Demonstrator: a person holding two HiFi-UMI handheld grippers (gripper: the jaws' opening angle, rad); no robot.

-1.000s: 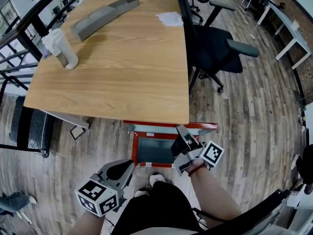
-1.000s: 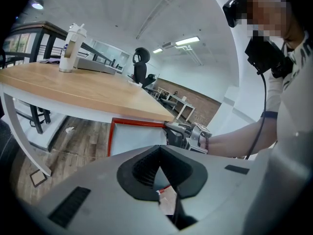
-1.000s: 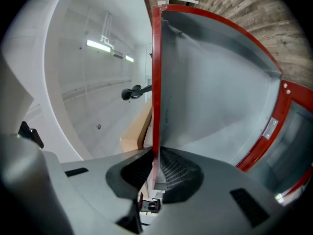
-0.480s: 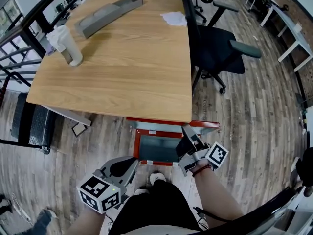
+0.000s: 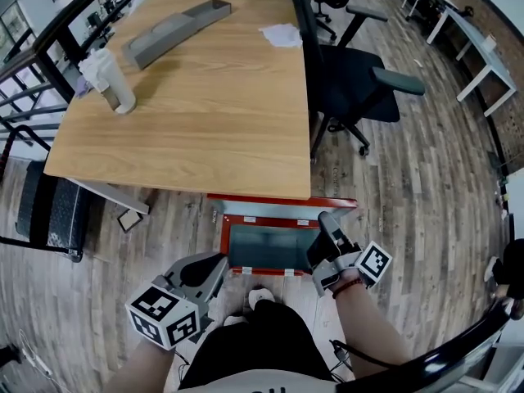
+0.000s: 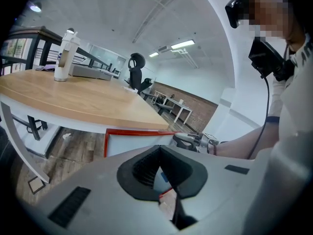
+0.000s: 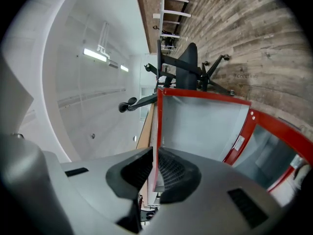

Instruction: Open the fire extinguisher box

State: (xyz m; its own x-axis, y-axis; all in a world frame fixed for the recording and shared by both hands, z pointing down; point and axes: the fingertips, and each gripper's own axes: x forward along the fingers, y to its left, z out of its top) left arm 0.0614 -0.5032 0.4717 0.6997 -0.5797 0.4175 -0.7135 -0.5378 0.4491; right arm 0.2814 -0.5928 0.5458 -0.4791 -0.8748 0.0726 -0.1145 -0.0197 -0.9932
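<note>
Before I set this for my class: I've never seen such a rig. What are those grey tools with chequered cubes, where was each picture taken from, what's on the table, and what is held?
There is no robot: a person holds a two-jaw gripper in each hand. The head view comes from a camera on the person's head, looking down on the left gripper and right gripper; the cubes are parts of them. The other two pictures come from cameras riding on the grippers, looking along their jaws. On the wooden table stand a grey tray, a white cup and crumpled paper; a black chair is beside it. On the floor sits the red fire extinguisher box. The right jaws grip its red-rimmed panel, probably the door. The left jaws hold nothing.
</note>
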